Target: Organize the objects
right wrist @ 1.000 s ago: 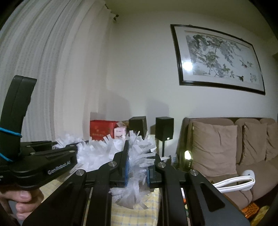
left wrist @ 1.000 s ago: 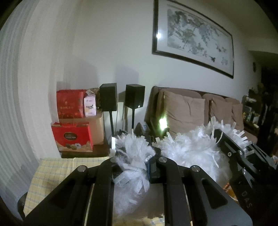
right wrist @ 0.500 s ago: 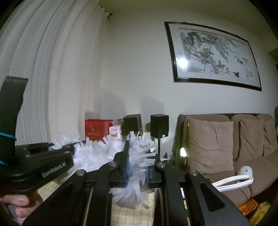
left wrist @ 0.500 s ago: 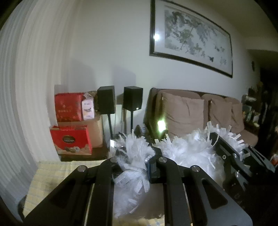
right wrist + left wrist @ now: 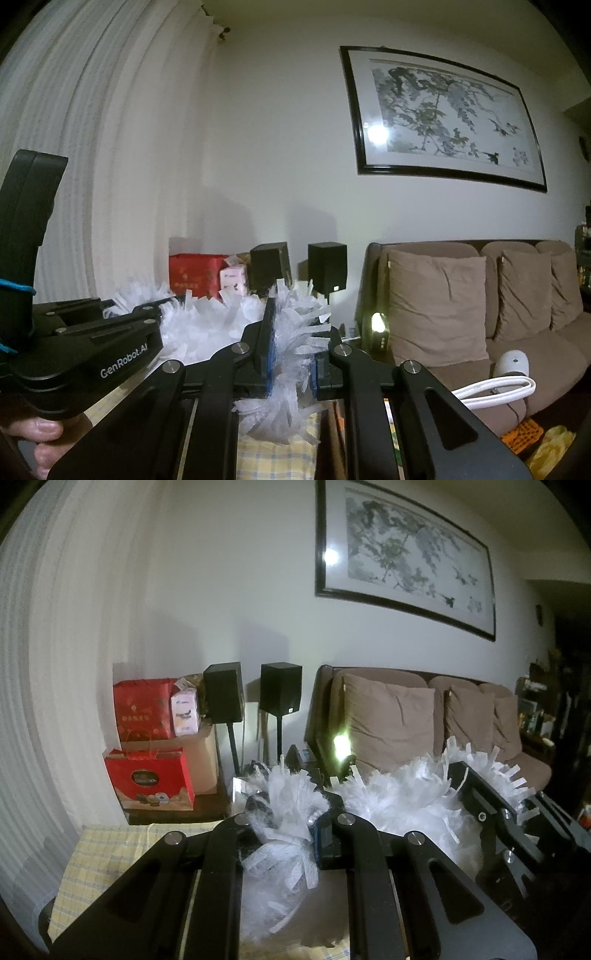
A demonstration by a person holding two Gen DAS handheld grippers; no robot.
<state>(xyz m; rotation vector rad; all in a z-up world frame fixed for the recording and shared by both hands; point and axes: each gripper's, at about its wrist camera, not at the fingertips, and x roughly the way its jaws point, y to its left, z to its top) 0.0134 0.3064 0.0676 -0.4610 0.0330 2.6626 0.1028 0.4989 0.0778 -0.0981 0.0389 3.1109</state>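
white fringed garland (image 5: 402, 805) hangs between both tongs above the desk (image 5: 110, 853) with its yellow checked cloth. left tongs (image 5: 291, 830) clamp one end, right tongs (image 5: 293, 354) clamp the other. beyond the garland: sofa (image 5: 480, 295), two speakers (image 5: 280, 686), red boxes (image 5: 147, 775).

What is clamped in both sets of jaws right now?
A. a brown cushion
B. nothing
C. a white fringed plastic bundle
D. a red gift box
C: the left gripper and the right gripper are each shut on the white fringed plastic bundle, held above the yellow checked cloth.
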